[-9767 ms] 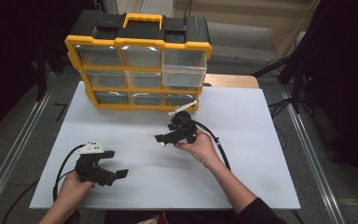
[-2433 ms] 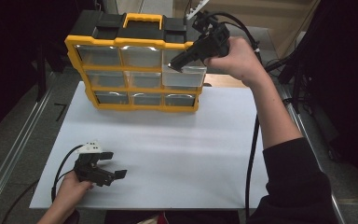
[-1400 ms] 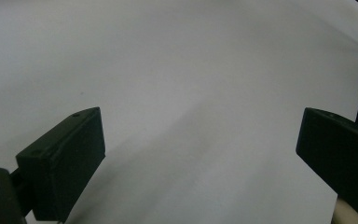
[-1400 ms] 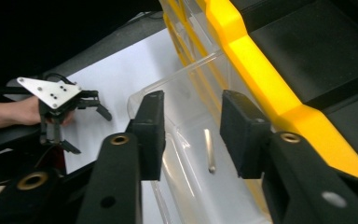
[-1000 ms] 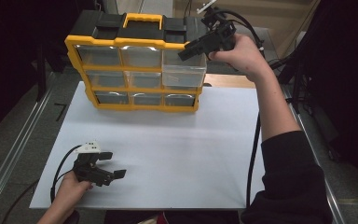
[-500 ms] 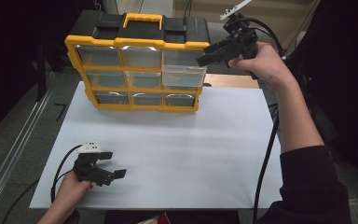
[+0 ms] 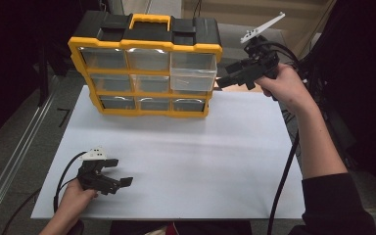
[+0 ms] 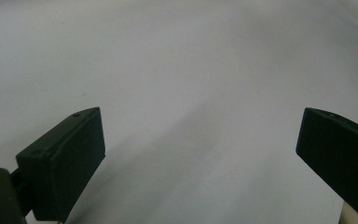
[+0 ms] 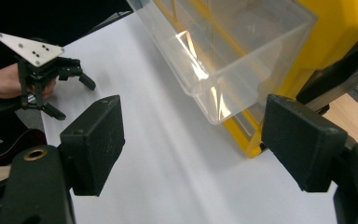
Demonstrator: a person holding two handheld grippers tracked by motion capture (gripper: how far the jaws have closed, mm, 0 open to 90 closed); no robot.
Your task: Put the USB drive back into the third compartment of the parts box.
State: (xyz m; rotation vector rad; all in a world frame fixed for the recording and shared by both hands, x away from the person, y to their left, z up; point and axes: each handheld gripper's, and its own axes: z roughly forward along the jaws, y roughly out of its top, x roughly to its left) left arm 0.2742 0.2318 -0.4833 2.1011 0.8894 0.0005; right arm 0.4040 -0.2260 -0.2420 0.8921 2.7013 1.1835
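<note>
Right gripper (image 7: pixel 221 82) sat just right of the pulled-out clear drawer (image 7: pixel 193 72), jaws just spread, empty; left gripper (image 7: pixel 120 172) open, far.

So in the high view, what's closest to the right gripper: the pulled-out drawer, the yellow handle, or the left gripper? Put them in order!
From the right gripper, held right of the box:
1. Pulled-out drawer, just left of it.
2. Yellow handle, on the box's top.
3. Left gripper, at the near left of the table.

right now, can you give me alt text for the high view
A person's right gripper, jaws open, hovers beside a clear drawer pulled partway out of a yellow and black organizer at the far edge of a white table. The left gripper rests open near the table's front left corner.
</note>
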